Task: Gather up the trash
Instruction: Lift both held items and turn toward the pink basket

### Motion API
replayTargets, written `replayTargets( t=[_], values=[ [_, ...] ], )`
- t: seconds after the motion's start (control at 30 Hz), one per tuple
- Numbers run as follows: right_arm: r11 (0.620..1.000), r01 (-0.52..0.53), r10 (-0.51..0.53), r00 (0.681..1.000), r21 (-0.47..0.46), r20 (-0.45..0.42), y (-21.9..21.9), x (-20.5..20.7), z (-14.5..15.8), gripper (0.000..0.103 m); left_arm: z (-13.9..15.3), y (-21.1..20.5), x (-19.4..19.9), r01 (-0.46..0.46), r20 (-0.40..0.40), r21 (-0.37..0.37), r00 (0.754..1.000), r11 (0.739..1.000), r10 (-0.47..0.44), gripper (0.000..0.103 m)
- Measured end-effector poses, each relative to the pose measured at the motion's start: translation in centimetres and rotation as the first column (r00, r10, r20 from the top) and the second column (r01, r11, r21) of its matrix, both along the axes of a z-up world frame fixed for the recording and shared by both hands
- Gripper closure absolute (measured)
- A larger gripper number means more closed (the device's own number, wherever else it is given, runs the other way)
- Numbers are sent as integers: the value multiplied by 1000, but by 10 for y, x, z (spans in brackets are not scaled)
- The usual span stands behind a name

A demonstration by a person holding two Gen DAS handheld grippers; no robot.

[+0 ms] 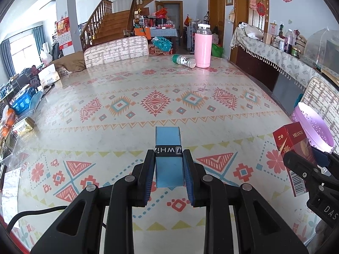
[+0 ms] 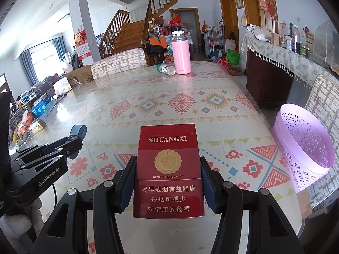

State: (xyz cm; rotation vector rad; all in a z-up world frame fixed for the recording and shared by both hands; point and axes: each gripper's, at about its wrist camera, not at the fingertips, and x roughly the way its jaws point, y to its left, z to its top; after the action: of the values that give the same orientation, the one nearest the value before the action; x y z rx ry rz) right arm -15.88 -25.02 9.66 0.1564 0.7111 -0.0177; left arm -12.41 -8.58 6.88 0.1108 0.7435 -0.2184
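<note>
left claw (image 1: pixel 168 169) pinching blue roll (image 1: pixel 168 139); right claw (image 2: pixel 168 187) pinching red pack (image 2: pixel 168 169). pink basket (image 2: pixel 305 146) near right; pink flask (image 2: pixel 180 56) and toppled bottle (image 2: pixel 166 69) far on tabletop (image 2: pixel 148 110).

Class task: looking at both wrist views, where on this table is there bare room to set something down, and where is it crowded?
Free: the wide middle of the tablecloth, between the pink flask with the lying bottle at the far end and the two tools near us. Crowded: the left edge, with packets and boxes; the lilac basket fills the right edge.
</note>
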Motion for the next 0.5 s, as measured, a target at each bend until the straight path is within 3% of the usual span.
replayTargets(
  t=[0.5],
  values=[
    [1000, 10, -10, 1000, 9, -11, -4, 2, -6, 43, -2, -9, -3, 29, 0, 2, 1000, 1000, -29, 78]
  ],
)
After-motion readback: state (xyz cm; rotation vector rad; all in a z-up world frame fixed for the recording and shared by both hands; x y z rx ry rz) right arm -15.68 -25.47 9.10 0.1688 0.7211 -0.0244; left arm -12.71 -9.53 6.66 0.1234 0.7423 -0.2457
